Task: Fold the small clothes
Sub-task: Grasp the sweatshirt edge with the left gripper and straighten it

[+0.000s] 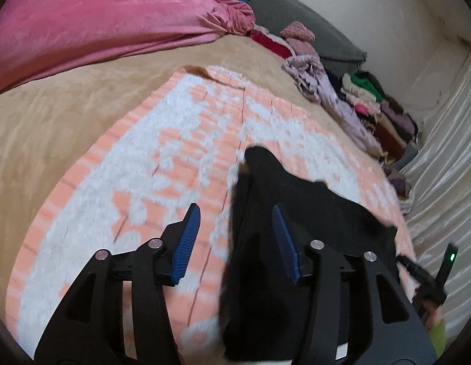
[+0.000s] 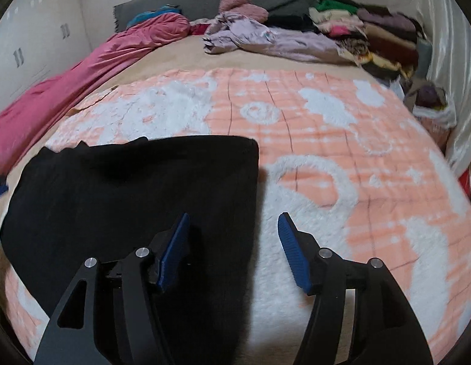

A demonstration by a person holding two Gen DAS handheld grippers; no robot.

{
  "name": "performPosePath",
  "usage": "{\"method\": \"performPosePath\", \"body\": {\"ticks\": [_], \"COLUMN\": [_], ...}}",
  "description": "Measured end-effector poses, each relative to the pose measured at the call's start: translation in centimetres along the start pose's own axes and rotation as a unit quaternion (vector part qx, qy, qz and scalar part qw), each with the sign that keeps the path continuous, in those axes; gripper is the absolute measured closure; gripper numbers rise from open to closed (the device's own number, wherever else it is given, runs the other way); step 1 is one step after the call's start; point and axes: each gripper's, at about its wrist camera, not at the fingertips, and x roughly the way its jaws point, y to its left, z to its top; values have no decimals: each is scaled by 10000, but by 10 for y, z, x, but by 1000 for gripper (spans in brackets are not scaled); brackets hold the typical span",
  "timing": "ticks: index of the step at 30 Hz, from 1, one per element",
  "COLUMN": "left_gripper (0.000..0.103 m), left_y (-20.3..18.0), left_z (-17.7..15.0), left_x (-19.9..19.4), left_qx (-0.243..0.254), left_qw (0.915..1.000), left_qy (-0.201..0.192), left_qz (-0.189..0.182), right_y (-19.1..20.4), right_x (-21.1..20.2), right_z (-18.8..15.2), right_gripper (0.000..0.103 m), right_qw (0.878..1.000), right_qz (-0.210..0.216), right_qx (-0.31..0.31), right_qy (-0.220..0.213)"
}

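Two grippers hang with jaws spread over one flat black knitted garment (image 2: 138, 188), pinching nothing.

The garment lies on a fluffy peach-and-white patterned blanket (image 2: 326, 140) spread over the near half of the bed, probably as a clear folding surface. In the right wrist view the right gripper (image 2: 232, 240) straddles the garment's right edge, one blue ribbed pad (image 2: 174, 246) over black cloth and the other over blanket. In the left wrist view the left gripper (image 1: 235, 237) straddles its left edge, where the blurred cloth stands up in a ridge between the pads without being clamped. Each jaw seems set to take an edge for a fold. Far off, a crumpled pink velvet cover (image 2: 92, 57) lies at left, with a stack of folded clothes (image 2: 372, 33) at far right, likely finished work.
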Motion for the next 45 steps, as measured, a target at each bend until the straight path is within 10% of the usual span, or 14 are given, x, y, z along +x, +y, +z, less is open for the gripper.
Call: {"method": "performPosePath", "body": {"ticks": [16, 24, 30, 36, 45], "left_gripper": [62, 90, 96, 97, 97], "left_y": [-4, -14, -13, -10, -4], "left_z": [-52, -59, -60, -63, -72], "left_x": [-6, -8, -11, -21, -39], "left_qx": [305, 497, 509, 468, 546], "left_qw": [9992, 9985, 9982, 9980, 9976], "left_qy": [214, 188, 149, 87, 28], "left_qz": [-168, -163, -288, -408, -436], "right_y": [-4, -15, -17, -14, -15], "right_x": [-46, -42, -43, -43, -72], "right_z": [-55, -64, -70, -69, -77], "right_gripper": [43, 44, 54, 92, 96], "right_qw": [9919, 9876, 9849, 9854, 9850], "right_qz": [905, 937, 1041, 1094, 1107], "right_qx": [868, 1261, 1385, 1300, 1242], "right_qy": [-189, -45, -56, -99, -452]}}
